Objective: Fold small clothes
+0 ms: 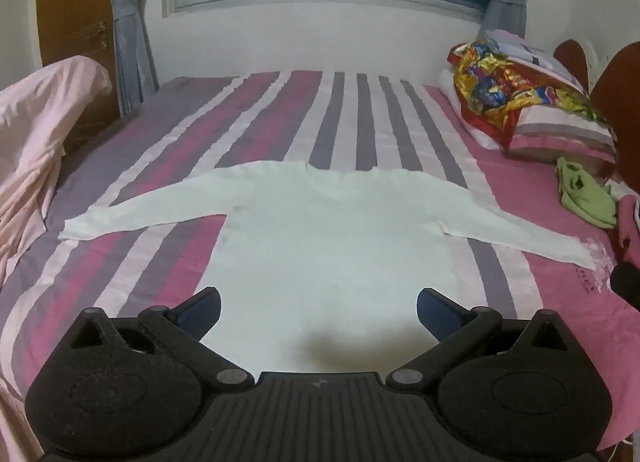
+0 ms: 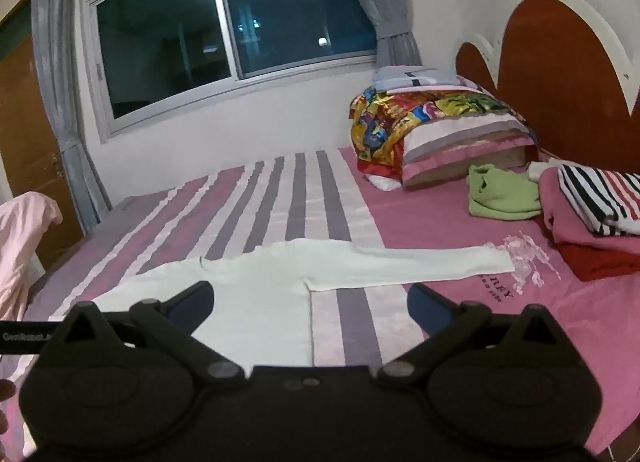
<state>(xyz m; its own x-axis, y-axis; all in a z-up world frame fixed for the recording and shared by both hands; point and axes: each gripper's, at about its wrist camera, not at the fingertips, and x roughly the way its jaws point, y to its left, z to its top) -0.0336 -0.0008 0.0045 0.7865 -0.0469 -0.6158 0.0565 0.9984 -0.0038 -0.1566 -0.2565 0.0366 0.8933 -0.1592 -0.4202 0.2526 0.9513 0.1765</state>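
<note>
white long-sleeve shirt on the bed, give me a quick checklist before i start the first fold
1. White shirt lies flat on the striped bedsheet: ok.
2. Both sleeves spread out to the sides: ok.
3. Left claw open, holding nothing: ok.
4. Right claw open, holding nothing: ok.
5. Green garment and folded pile lie apart from the shirt: ok.
6. Hem edge nearest the claws lies straight: cannot tell, hidden behind them.
</note>
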